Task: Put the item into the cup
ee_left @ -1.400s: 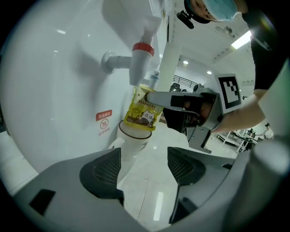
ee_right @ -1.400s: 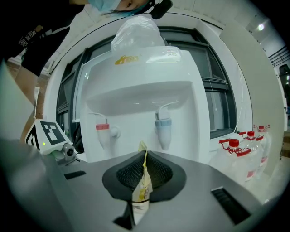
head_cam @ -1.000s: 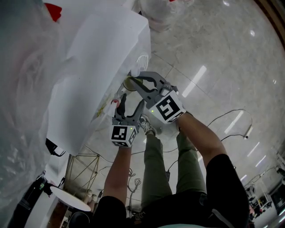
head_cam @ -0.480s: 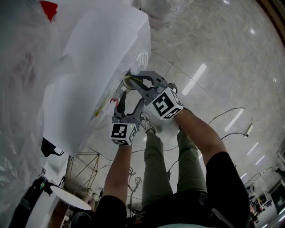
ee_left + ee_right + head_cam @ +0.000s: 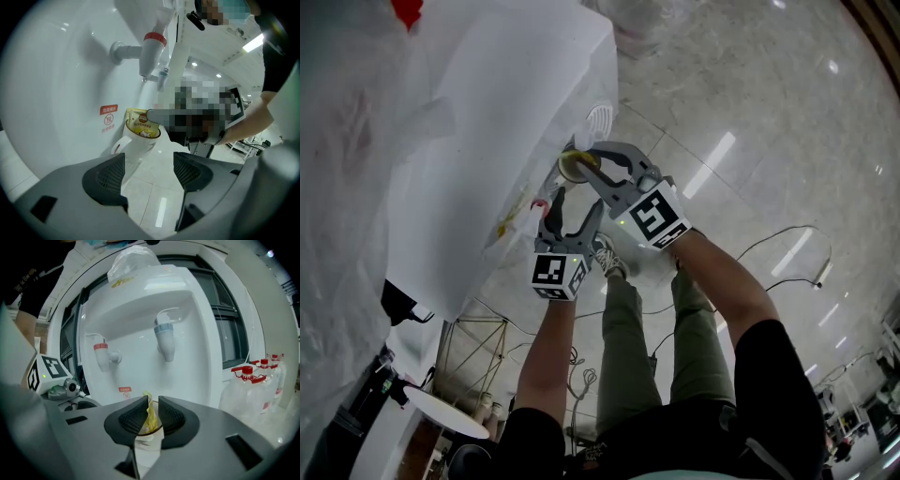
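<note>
Indoors, right gripper (image 5: 151, 409) pinches sachet (image 5: 140, 127) in cup (image 5: 133, 146) at dispenser (image 5: 140, 329); left gripper (image 5: 149, 174) agape; glossy tiled floor (image 5: 750, 94)

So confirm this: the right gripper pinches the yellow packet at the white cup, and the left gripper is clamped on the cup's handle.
Wrong on the left gripper: the left gripper view shows its jaws apart and empty, short of the white cup. The right gripper does pinch the yellow packet at the cup.
</note>
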Tool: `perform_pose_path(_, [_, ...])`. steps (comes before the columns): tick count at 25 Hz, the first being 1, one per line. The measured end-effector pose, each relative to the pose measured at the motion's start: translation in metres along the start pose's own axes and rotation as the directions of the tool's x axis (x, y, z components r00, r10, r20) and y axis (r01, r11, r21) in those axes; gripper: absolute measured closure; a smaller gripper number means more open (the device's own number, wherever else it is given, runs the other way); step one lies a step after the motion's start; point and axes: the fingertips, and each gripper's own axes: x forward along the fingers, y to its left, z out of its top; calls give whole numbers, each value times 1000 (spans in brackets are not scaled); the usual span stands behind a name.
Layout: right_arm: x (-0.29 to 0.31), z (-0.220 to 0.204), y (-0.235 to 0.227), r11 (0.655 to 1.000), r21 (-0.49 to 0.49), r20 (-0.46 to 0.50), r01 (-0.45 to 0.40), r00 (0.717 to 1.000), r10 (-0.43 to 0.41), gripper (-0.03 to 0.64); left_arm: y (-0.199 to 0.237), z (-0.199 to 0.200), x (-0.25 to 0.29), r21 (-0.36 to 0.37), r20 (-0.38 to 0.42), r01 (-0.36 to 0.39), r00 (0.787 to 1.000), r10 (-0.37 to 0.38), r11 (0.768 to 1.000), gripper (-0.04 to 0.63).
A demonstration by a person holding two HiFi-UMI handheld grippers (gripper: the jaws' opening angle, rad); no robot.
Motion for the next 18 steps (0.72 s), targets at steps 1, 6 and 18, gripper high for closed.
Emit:
perform_pose_path(1, [-4, 2, -1, 1000, 14, 13, 9, 1000, -10, 568, 0, 0, 0, -1, 0, 0, 1000, 0, 1000, 270])
perform_pose_path(6, [-20, 9, -4, 999, 31, 30, 36, 999, -37, 568, -3, 4, -4, 1, 5, -1, 1000, 1, 1000, 267])
perform_pose_path(18, [-54, 33, -4, 997, 34, 43, 72, 996, -73, 568, -14, 32, -28, 0, 69, -28, 997, 27, 1000, 267])
